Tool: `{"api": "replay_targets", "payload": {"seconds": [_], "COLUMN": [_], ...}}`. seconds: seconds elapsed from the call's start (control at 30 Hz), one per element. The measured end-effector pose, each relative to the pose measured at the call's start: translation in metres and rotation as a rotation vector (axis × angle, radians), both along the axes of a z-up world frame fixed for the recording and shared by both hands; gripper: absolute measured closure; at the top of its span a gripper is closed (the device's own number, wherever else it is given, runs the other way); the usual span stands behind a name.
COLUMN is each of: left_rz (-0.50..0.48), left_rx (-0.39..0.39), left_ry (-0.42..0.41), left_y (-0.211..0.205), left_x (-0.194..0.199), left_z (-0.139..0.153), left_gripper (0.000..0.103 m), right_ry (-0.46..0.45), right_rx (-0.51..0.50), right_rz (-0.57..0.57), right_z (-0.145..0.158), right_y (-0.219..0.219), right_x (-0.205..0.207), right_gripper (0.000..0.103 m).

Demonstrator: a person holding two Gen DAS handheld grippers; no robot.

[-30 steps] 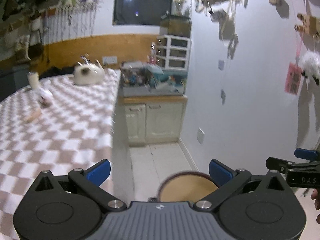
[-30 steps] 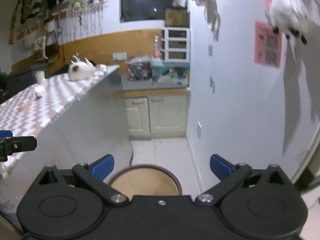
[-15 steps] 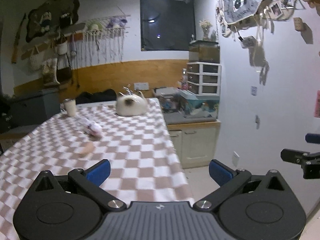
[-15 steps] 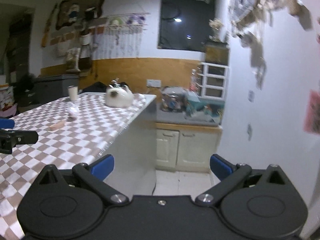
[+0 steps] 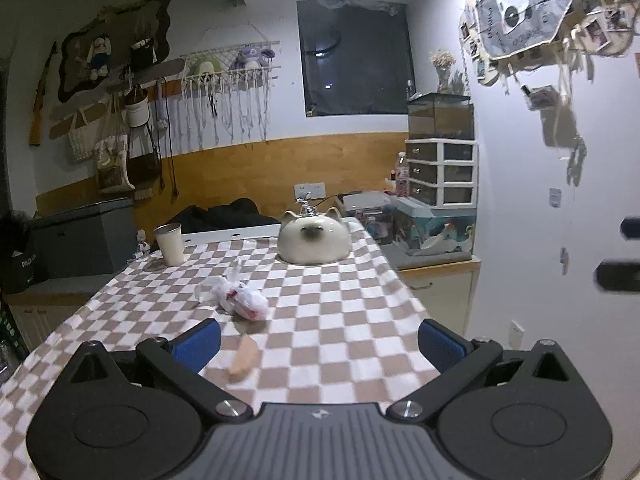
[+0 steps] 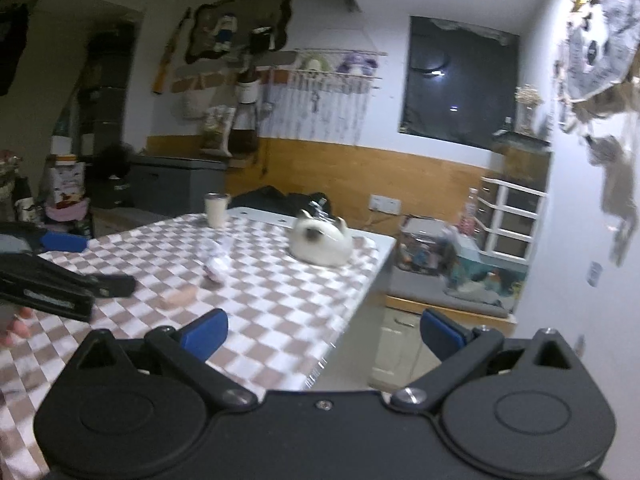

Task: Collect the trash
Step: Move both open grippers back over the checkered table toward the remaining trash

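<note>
Now both views raised onto checkered table (image 5: 340,312), crumpled wrapper (image 5: 240,298) ahead, left tool (image 5: 318,344) and right tool (image 6: 322,330) wide open, empty.

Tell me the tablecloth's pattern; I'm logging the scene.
A brown-and-white checkerboard tablecloth, sharpest in the left wrist view.

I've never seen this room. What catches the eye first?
A cream cat-faced ceramic dome sits at the far end of the brown-and-white checked tablecloth. Nearer lie a crumpled white plastic wrapper and a small peach scrap, just ahead of the open left claw.
</note>
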State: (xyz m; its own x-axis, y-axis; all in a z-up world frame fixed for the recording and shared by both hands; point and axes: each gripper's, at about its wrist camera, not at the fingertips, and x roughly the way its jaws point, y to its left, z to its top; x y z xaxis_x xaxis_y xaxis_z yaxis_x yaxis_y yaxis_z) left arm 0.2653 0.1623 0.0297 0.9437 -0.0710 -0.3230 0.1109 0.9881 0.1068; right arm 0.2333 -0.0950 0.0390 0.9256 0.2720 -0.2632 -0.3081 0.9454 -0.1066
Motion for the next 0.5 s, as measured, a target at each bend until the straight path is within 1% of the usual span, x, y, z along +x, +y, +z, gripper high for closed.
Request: {"api": "replay_targets", "payload": {"seconds": [0.13, 0.27, 0.37, 0.43, 0.5], "left_rz": [0.008, 0.007, -0.004, -0.008, -0.006], "left_rx": [0.037, -0.002, -0.043, -0.043, -0.037], "left_ry": [0.010, 0.024, 0.051, 0.058, 0.066], "left_y": [0.017, 0.038, 0.051, 0.057, 0.061], "left_x": [0.037, 0.072, 0.099, 0.115, 0.130], "left_z": [-0.001, -0.006, -0.015, -0.023, -0.032], "left_gripper": [0.000, 0.000, 0.000, 0.000, 0.000], "right_ry": [-0.018, -0.006, -0.025, -0.022, -0.016], "right_rx": [0.024, 0.052, 0.045, 0.051, 0.083], "right_rz": [0.024, 0.040, 0.033, 0.027, 0.038], "right_z": [0.020, 0.036, 0.046, 0.052, 0.055], "right_y": [0.017, 0.034, 0.048, 0.058, 0.065], "right_x": [0.024, 0.055, 0.075, 0.092, 0.107], "right_gripper": [0.000, 0.000, 0.000, 0.000, 0.000]}}
